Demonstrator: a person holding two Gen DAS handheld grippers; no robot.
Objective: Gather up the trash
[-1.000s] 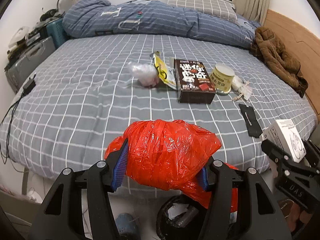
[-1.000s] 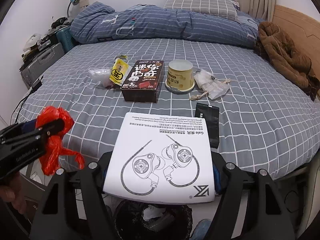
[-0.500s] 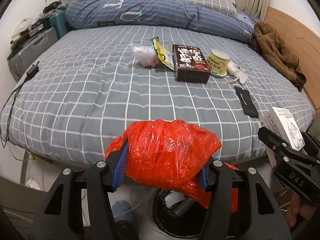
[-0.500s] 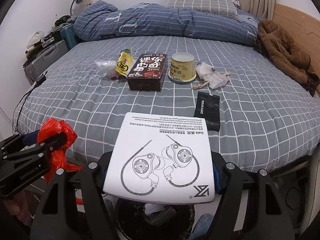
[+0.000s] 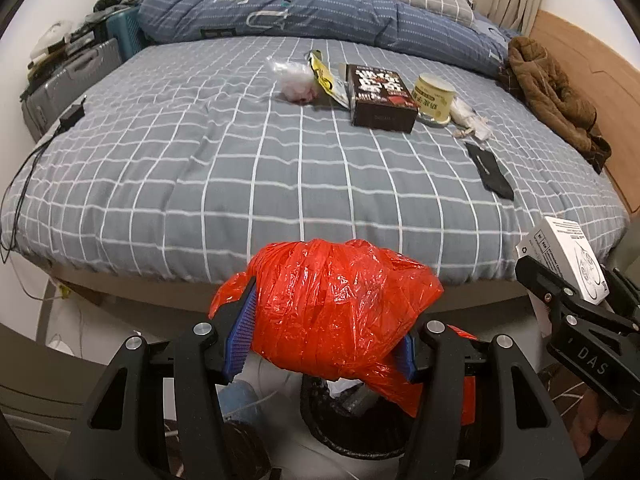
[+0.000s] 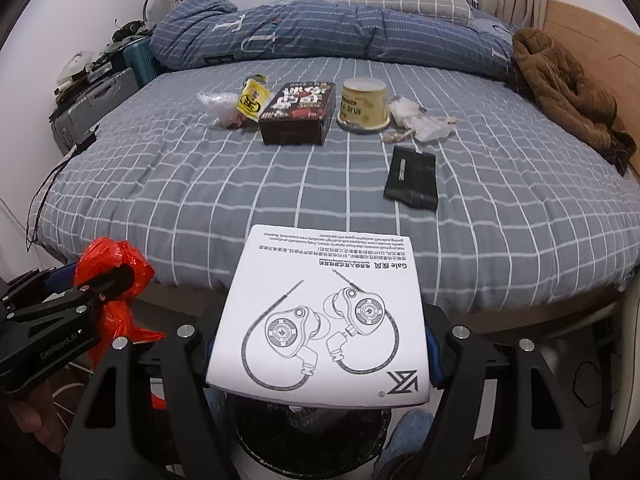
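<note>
My left gripper [image 5: 326, 336] is shut on a crumpled red plastic bag [image 5: 336, 304] and holds it over a black trash bin [image 5: 352, 420] on the floor at the bed's foot. My right gripper [image 6: 320, 336] is shut on a white earphone box [image 6: 324, 316] above the same bin [image 6: 312, 440]. Each gripper shows in the other's view, the right one [image 5: 568, 292] and the left one [image 6: 80, 292]. On the bed lie a clear plastic wad [image 5: 294, 80], a yellow wrapper [image 5: 326, 80], a dark box [image 5: 378, 96], a yellow cup [image 5: 434, 98], clear wrappers [image 5: 468, 120] and a black pouch [image 5: 490, 170].
The grey checked bed [image 5: 240, 160] fills the view ahead, with a blue duvet [image 5: 300, 16] and pillow at its far end. A brown jacket [image 5: 552, 92] lies at the right by the wooden headboard. Suitcases [image 5: 68, 84] stand at the left; a cable hangs off the bed's left edge.
Both grippers have drawn back from the bed and sunk lower, so the bed's foot edge and the bin below show more. Both holds are unchanged.
</note>
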